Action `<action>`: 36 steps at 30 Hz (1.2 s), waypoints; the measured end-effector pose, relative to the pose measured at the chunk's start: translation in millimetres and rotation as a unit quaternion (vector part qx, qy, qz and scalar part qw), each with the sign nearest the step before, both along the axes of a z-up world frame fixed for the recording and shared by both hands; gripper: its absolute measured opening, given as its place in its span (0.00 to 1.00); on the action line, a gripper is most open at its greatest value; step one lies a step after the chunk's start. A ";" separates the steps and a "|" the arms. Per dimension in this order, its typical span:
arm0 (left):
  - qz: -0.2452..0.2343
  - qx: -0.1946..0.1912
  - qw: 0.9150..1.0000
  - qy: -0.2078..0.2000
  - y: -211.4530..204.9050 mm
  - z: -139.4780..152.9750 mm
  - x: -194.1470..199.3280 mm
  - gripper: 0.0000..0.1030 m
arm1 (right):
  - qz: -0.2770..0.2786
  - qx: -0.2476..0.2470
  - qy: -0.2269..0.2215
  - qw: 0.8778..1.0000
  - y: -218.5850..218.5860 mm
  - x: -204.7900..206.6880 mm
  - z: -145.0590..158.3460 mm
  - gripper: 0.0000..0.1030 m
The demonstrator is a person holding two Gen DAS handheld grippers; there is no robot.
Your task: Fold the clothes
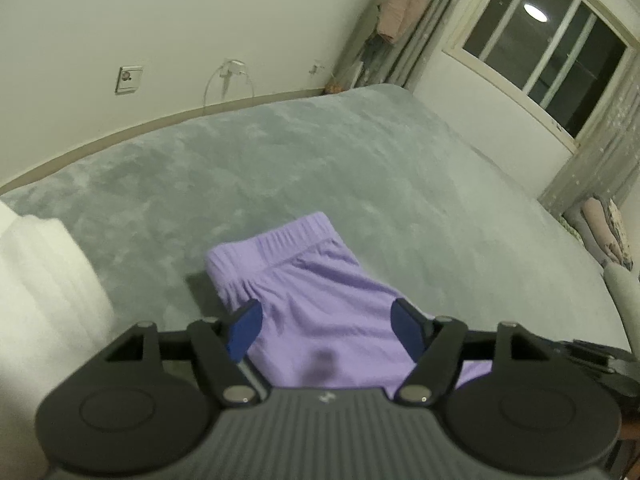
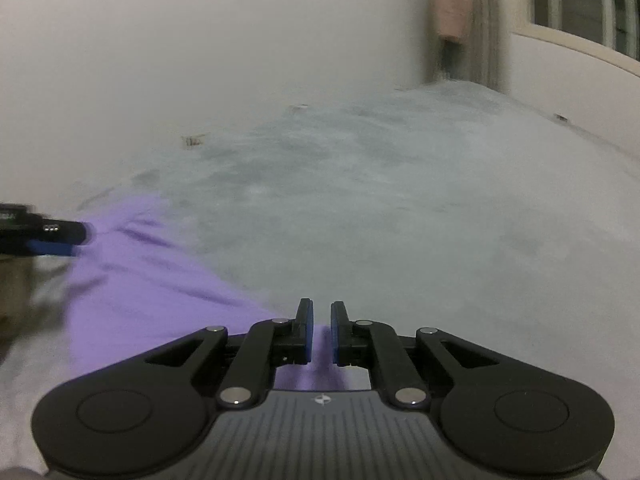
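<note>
A purple garment (image 1: 320,280) with an elastic waistband lies on the grey bed cover (image 1: 280,160). My left gripper (image 1: 326,326) hovers just above its near part, open, with the blue fingertips (image 1: 244,330) spread wide and the cloth showing between them. In the right wrist view the same purple garment (image 2: 152,280) stretches, creased, from the left edge to my right gripper (image 2: 322,326). That gripper's pads stand almost together, with a fold of purple cloth in the narrow gap. The left gripper (image 2: 44,236) shows at the left edge. The right wrist view is motion-blurred.
A white bulky bedding pile (image 1: 44,288) sits at the left of the bed. Walls with sockets (image 1: 129,79) run behind it. A window (image 1: 548,40) with curtains, hanging clothes (image 1: 400,4) and a heap of pillows (image 1: 608,236) lie to the right.
</note>
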State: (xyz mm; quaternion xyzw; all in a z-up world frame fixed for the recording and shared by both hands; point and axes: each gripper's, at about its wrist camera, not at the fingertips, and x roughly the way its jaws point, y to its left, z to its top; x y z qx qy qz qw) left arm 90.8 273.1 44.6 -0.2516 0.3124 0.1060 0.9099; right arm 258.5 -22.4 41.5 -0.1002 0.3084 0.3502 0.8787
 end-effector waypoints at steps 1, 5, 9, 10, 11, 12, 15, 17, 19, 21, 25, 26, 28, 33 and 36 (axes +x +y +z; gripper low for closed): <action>-0.003 0.002 1.000 0.001 -1.7 -0.4 0.7 0.67 | 0.008 -0.016 0.006 1.000 6.9 -0.8 -4.8 0.07; -0.012 0.011 1.000 0.005 -5.0 -1.8 2.3 0.68 | -0.010 -0.074 0.015 0.997 10.7 7.8 -26.6 0.00; -0.002 0.003 1.000 0.014 1.3 -6.1 4.9 0.68 | -0.066 -0.096 -0.009 0.993 -9.0 13.5 -29.3 0.00; -0.001 0.001 1.000 0.016 1.9 -7.1 5.4 0.68 | -0.066 -0.091 -0.008 0.994 -14.1 14.4 -29.1 0.01; -0.001 0.000 1.000 0.017 2.4 -7.3 6.2 0.68 | -0.064 -0.075 0.001 0.995 -19.7 13.6 -26.5 0.01; -0.002 0.001 1.000 0.017 1.3 -6.6 6.4 0.68 | -0.060 -0.067 -0.003 0.996 -24.0 10.3 -22.5 0.02; -0.007 0.003 1.000 0.013 -0.9 -4.6 5.2 0.68 | -0.051 -0.047 -0.031 0.997 -37.0 -3.4 -11.0 0.06; -0.009 0.004 1.000 0.013 -2.1 -4.5 5.4 0.68 | -0.021 -0.044 -0.033 0.998 -39.9 -12.9 -7.4 0.07; -0.010 0.006 1.000 0.017 -3.5 -5.7 6.9 0.68 | 0.005 -0.062 -0.034 0.997 -34.4 -19.7 -10.6 0.16; -0.012 0.008 1.000 0.019 -5.3 -6.4 6.8 0.68 | 0.012 -0.081 -0.033 0.996 -28.7 -22.0 -15.9 0.21; -0.012 0.009 1.000 0.020 -5.9 -6.0 5.8 0.68 | 0.006 -0.113 -0.028 0.993 -20.5 -22.1 -25.7 0.13; -0.011 0.008 1.000 0.021 -5.5 -6.0 5.7 0.68 | 0.005 -0.115 -0.026 0.993 -20.4 -21.9 -25.0 0.04; -0.010 0.006 1.000 0.022 -5.3 -6.2 5.9 0.68 | 0.000 -0.124 -0.027 0.992 -18.2 -24.1 -21.2 0.02; -0.009 0.005 1.000 0.026 -4.7 -6.6 6.6 0.68 | -0.018 -0.107 -0.022 0.994 -20.0 -21.3 -19.6 0.02; 0.001 -0.003 0.999 0.032 -0.2 -9.9 7.0 0.68 | -0.008 -0.101 -0.043 0.994 -20.5 -28.7 -17.5 0.15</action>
